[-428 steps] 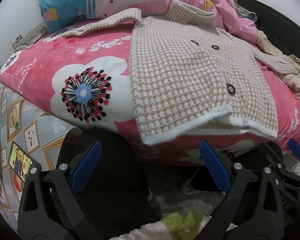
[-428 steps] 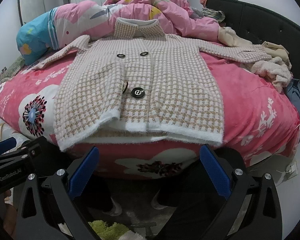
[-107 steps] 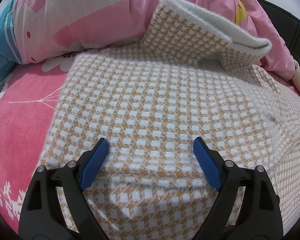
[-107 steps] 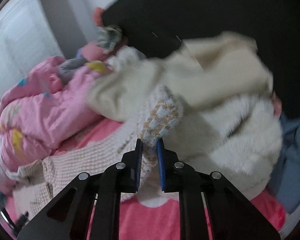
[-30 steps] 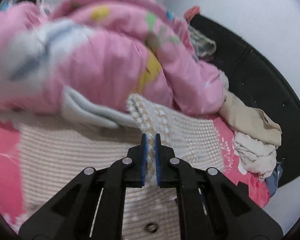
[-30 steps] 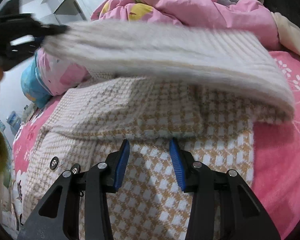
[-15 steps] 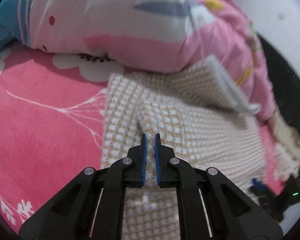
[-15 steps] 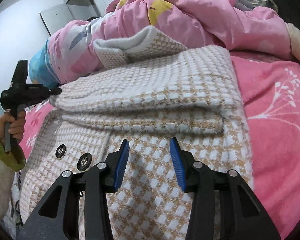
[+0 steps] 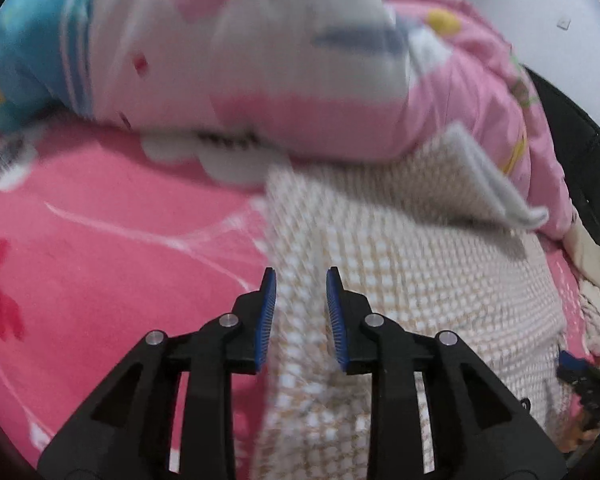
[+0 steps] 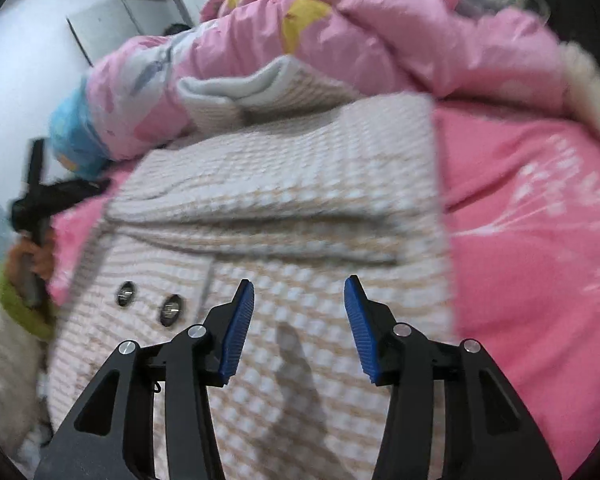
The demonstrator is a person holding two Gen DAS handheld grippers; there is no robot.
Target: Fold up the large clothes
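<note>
Checked coat (image 10: pixel 284 208) spread on pink bedsheet (image 10: pixel 532 220), both sleeves folded across chest, collar against pink quilt (image 10: pixel 380 20). Left gripper (image 9: pixel 300 308) opening, narrow gap, gripping nothing. Right gripper (image 10: pixel 298 320) opening wider above coat, empty.

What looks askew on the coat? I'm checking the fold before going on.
The coat's collar stands up against the pink duvet instead of lying flat. The folded sleeves look tidy across the chest.
</note>
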